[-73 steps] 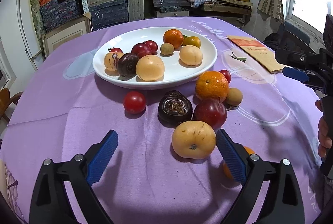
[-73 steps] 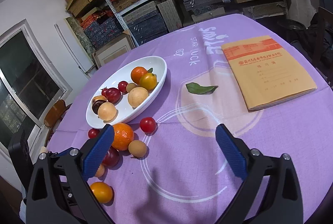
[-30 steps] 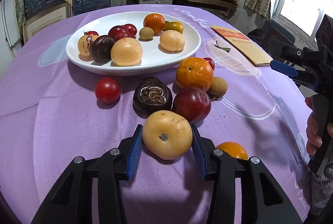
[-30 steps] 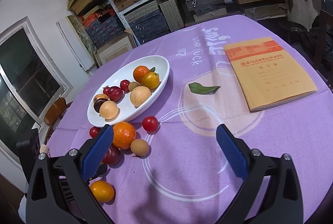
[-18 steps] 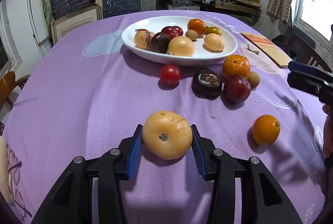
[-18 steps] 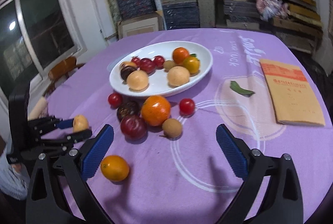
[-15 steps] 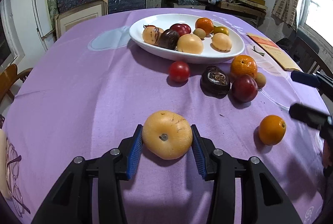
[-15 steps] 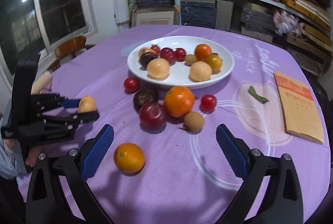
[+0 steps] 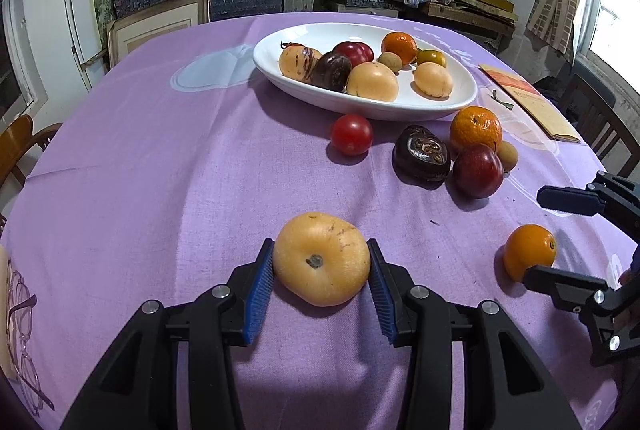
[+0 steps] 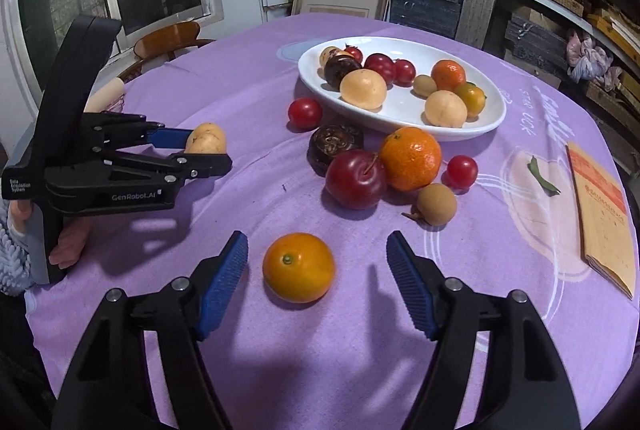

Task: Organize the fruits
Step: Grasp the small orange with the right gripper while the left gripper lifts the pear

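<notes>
**Left tool grips a yellow fruit; right tool closing around a small orange**

The left tool (image 9: 320,272) is clamped on a pale yellow fruit (image 9: 322,257), both blue pads pressed against its sides, held just above the purple cloth of the worktop (image 9: 160,158). In the right wrist view the same tool (image 10: 204,152) shows side-on near the worktop's left edge, the fruit (image 10: 206,139) pinched between its tips, a person's hand (image 10: 66,242) on the handle.

The right tool (image 10: 316,262) has its jaws closing, with a small orange (image 10: 299,267) lying on the cloth between them; the left pad is just beside it, the right pad still apart, and neither touches it. The left wrist view shows this orange (image 9: 529,251) near the worktop's right edge, between the right tool's fingers (image 9: 568,200).

Toward the far side of the worktop sits a white oval plate (image 10: 400,108) holding about ten mixed fruits. Just in front of its near rim lie a red tomato (image 10: 305,113), a dark wrinkled fruit (image 10: 335,143), a red plum (image 10: 355,179), a large orange (image 10: 410,158), a second small tomato (image 10: 462,171) and a small brown fruit (image 10: 436,204), the plum and large orange touching. A green leaf (image 10: 542,182) and a brown booklet (image 10: 600,214) lie near the right edge.
</notes>
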Demonstrator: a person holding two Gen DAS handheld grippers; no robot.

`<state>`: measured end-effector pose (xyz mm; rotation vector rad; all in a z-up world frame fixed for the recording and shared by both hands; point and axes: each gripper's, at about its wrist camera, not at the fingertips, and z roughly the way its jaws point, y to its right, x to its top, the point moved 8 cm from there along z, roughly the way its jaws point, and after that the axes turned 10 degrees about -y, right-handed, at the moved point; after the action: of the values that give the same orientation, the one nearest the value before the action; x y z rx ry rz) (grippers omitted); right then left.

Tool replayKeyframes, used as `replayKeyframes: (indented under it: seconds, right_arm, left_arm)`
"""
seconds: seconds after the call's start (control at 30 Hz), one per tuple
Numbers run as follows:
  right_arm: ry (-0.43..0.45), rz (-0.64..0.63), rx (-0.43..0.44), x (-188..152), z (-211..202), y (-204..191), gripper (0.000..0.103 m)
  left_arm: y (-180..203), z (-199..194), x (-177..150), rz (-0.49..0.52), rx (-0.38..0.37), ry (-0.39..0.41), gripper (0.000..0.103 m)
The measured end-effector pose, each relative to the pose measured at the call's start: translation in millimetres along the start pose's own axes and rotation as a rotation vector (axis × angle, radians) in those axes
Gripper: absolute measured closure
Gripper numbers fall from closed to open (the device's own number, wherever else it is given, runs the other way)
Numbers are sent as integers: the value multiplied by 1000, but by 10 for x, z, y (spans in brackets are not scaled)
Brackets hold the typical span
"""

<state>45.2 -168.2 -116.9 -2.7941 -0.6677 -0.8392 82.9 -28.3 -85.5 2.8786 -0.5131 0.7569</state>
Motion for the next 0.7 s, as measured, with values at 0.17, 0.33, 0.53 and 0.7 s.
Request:
replayKeyframes:
  seconds: [0.17, 0.33, 0.53, 0.7]
  right_arm:
    - [-23, -11, 15, -18, 51, -43, 56]
    - [-46, -11, 18, -41, 104, -42, 63]
    - [-50, 1, 43, -36, 114, -10, 64]
    - [-7, 44, 69, 16, 16, 80, 65]
  left_arm:
    - [-3, 1, 7, -3, -7, -3, 57]
    - [-2, 4, 15, -4, -10, -5, 57]
    - [-2, 5, 18, -9, -18, -6, 57]
    - [7, 1, 25, -7, -31, -1, 57]
